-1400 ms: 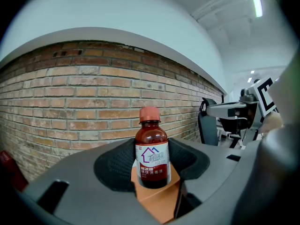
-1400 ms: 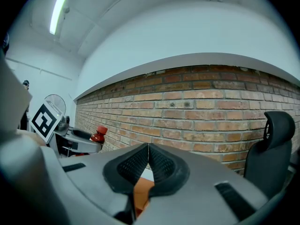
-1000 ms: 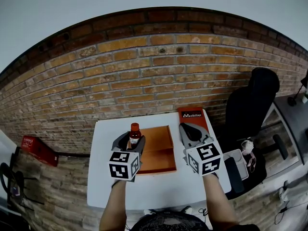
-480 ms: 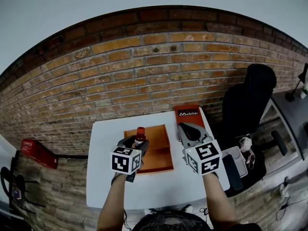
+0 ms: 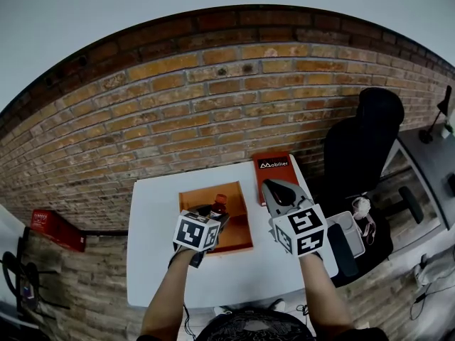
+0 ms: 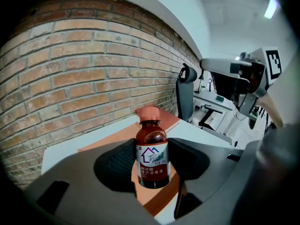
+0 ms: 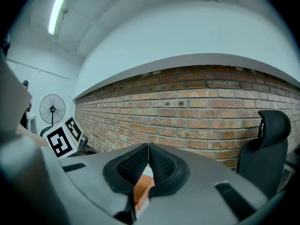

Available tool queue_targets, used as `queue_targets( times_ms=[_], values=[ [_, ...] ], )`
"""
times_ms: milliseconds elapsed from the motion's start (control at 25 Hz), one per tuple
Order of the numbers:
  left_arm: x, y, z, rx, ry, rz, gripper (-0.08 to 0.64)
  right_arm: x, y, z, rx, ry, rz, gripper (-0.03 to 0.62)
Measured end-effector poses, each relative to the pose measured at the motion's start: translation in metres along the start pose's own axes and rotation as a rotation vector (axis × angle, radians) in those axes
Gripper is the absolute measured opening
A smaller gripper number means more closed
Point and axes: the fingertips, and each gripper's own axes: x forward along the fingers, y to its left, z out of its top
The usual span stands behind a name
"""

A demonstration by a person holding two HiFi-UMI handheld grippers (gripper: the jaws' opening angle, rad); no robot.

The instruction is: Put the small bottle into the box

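1. Left gripper point(image 5: 215, 212) first. Its jaws are clamped on the small bottle point(image 6: 152, 157), one pad on each side of the label, so they're only as far apart as the bottle is wide. The bottle stands upright between them.

2. The bottle itself is brown glass with a reddish cap and a white label that has a little house logo on it. From the head view it's over the box point(image 5: 199, 197), roughly mid-box and toward the right side. I can't tell whether its base is touching the box floor or hanging just above it.

3. Right gripper point(image 7: 148, 148): the jaws are pressed together, the pads meet at the tips and there's nothing between them. It's held above the table point(image 5: 156, 261), just right of the box. A bit of orange shows below the pads in its own view.

4. The box is a shallow orange open-top thing that sits in the middle of the white table, nearer the wall side.

5. A flat red item point(image 5: 276, 175) with "Mobilier" printed on it lies at the table's far right corner, just beside the box and right ahead of the right gripper.

6. Further out, a brick wall point(image 5: 213, 119) runs behind the table, a black office chair point(image 5: 362, 148) is off to the right, and a red crate point(image 5: 50, 226) sits on the floor to the left. A standing fan point(image 7: 52, 109) shows in the right gripper view.
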Motion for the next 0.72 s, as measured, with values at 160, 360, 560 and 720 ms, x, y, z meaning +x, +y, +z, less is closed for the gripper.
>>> queue_targets(
  times_ms=[160,360,560,720],
  values=[
    [0.014,-0.009,-0.012,0.025,0.067,-0.031,0.232,-0.003,-0.003,-0.001,-0.004,-0.002,-0.004,0.021],
    [0.033,-0.027,-0.030,0.038,0.158,-0.083,0.232,-0.004,-0.006,0.000,-0.004,-0.007,-0.012,0.021],
    [0.050,-0.039,-0.051,0.064,0.244,-0.120,0.232,-0.006,-0.005,-0.001,-0.004,-0.006,-0.009,0.021],
    [0.060,-0.040,-0.065,0.058,0.298,-0.136,0.232,-0.008,-0.004,-0.003,-0.007,0.000,-0.007,0.021]
  ],
)
